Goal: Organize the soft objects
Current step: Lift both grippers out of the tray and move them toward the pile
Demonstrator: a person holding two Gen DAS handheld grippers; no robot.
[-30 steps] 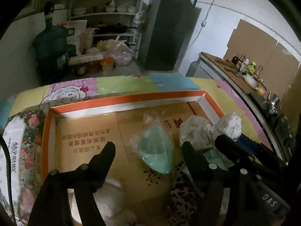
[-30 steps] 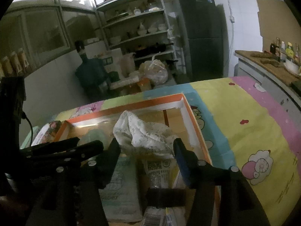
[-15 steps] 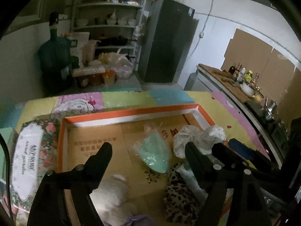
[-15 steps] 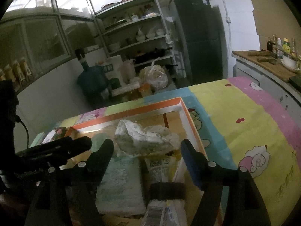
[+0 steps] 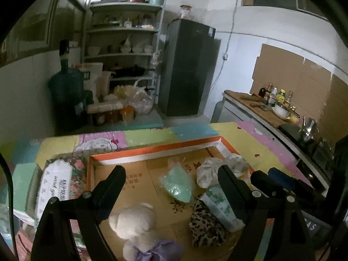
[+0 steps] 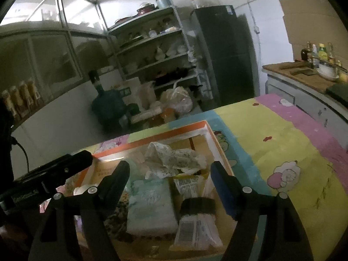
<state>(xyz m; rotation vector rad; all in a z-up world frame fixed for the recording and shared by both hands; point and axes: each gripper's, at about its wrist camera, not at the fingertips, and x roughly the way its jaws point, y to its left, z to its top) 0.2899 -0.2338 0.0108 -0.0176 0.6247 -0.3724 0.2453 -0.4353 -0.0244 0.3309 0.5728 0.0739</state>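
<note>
While my left tool [image 5: 171,187] tilts down over the near half of the cardboard box [image 5: 152,150], its jaws are opening wide with nothing pressed between them; below them lie a cream plush bear [image 5: 134,219] with a lilac bow and a leopard-print cloth [image 5: 206,228]. My right tool [image 6: 169,174] is likewise opening, empty, angled down over a pale green tissue pack [image 6: 150,206] and a printed packet [image 6: 195,228] banded in black. Farther in, a mint bag [image 5: 178,184] lies alone on bare cardboard, with free floor to its left, and a crumpled floral cloth [image 6: 174,161] rests by the far right corner. The box's orange rim stands clear of the patterned bench cover [image 6: 271,152], which stretches open to the right. Print on the box floor is too blurred to read.
</note>
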